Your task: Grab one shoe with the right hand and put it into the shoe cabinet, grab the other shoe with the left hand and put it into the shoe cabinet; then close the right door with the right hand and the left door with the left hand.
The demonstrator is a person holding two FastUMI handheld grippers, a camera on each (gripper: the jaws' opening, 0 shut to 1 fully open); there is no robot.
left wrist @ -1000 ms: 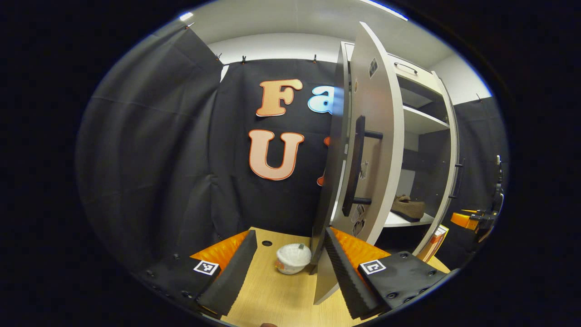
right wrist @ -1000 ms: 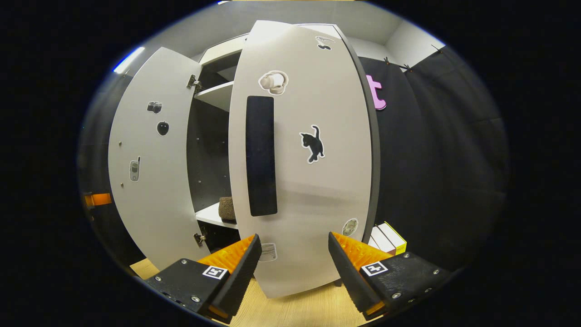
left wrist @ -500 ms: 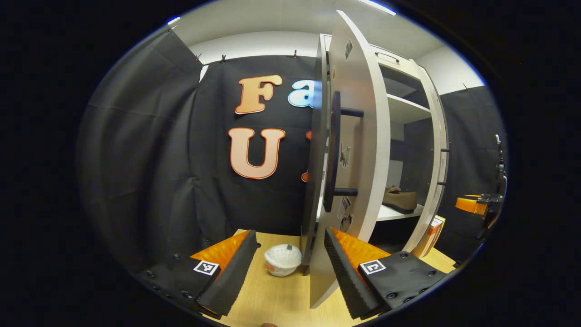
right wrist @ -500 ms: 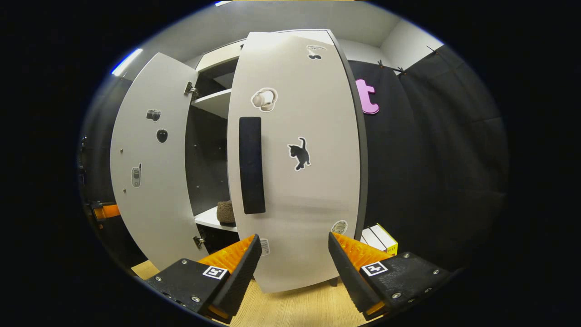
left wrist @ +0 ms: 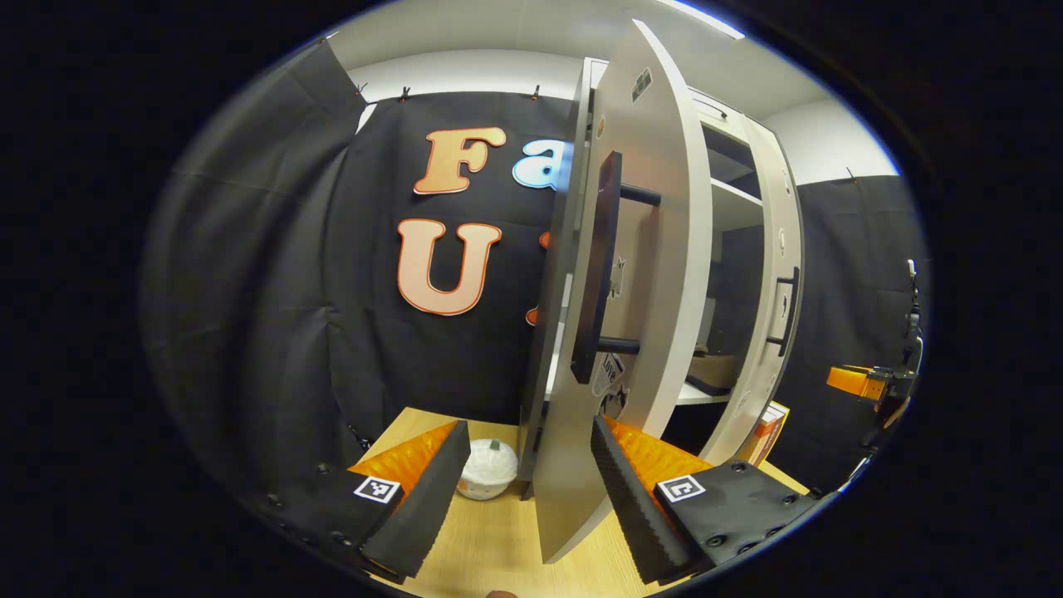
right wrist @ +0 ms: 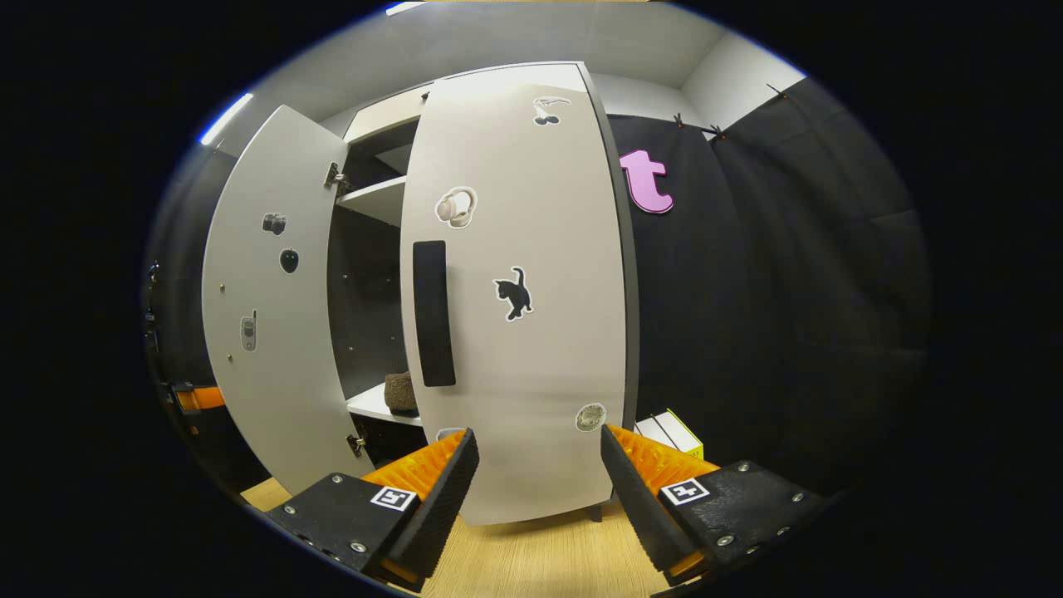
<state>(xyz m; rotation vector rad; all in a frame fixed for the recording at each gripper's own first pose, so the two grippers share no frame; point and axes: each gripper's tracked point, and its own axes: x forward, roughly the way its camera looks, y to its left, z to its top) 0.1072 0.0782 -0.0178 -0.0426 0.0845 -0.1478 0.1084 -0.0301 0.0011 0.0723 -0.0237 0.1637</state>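
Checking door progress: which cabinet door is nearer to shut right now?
The right door, the one with the cat sticker: it is swung most of the way in, while the left door stands wide open beside it.

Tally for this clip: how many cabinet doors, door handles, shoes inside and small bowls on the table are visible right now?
Cabinet doors: 2, left door and right door
Door handles: 2, left handle and right handle
Shoes visible on the shelf: 1, shoe
Small bowls: 1, white bowl
Total: 6
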